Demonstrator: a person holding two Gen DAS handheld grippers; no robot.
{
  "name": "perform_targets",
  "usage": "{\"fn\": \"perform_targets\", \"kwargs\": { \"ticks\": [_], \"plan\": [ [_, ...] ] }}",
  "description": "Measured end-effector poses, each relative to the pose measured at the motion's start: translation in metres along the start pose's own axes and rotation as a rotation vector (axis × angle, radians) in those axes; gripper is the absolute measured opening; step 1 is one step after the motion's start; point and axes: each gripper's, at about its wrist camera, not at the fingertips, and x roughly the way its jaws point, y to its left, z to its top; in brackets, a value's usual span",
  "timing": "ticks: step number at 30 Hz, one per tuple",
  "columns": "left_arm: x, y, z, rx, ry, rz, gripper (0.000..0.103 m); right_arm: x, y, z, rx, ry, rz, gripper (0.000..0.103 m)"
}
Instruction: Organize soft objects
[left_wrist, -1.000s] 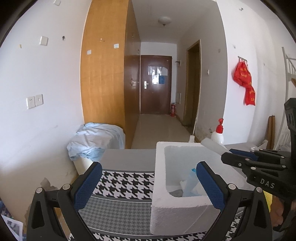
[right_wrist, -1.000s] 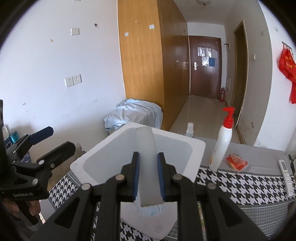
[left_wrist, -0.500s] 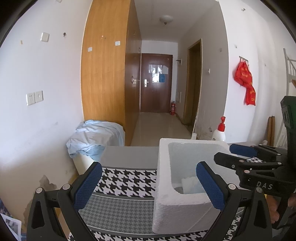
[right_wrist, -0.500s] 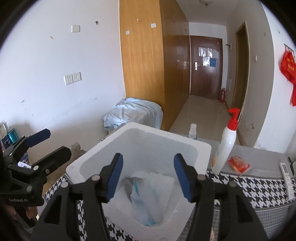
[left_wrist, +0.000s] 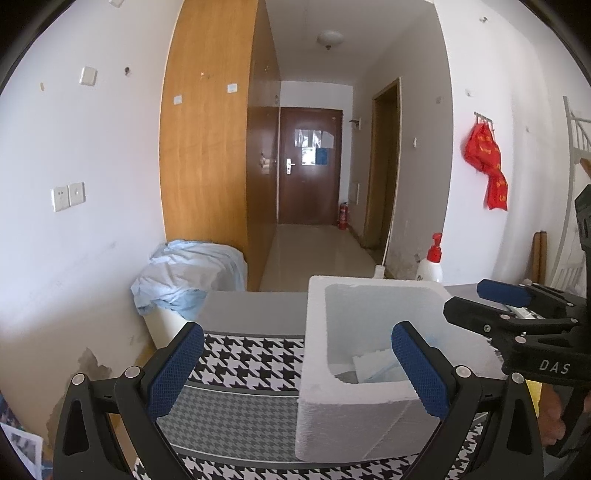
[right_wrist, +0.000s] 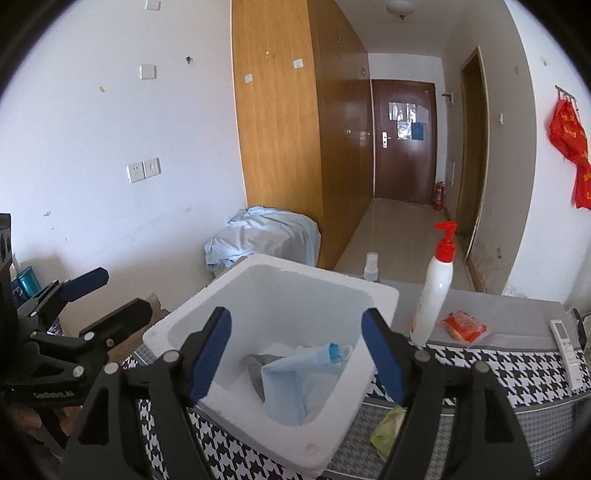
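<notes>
Grippers first, from left to right: your left gripper (left_wrist: 295, 363) hangs wide apart and empty beside the white foam box's (right_wrist: 376, 295) left wall, out of the way. Your right gripper (right_wrist: 295, 350) hovers over the box mouth, also spread wide and holding nothing. Inside the box lie the pale blue soft cloth (right_wrist: 295, 384) and a grey piece, contained by the deep walls. Right of the box sit a green crumpled soft item (right_wrist: 388, 430), a red-pump white bottle (right_wrist: 434, 291) and a red packet (right_wrist: 463, 325); the green item looks like your next pick.
</notes>
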Motion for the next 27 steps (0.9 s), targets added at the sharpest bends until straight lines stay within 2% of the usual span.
{"fn": "perform_targets", "kwargs": {
  "ticks": [6,11,27],
  "plan": [
    [-0.01,-0.01,-0.001,0.005,-0.009,-0.012,0.102,-0.017,-0.003,-0.006,-0.007,-0.023,-0.005,0.078],
    [-0.02,-0.017,0.0,0.012,-0.021,-0.016,0.102,-0.032,-0.004,-0.01,-0.006,-0.067,-0.022,0.101],
    [-0.039,-0.039,-0.002,0.028,-0.038,-0.044,0.102,-0.07,-0.009,-0.025,-0.041,-0.099,-0.048,0.102]
  ]
}}
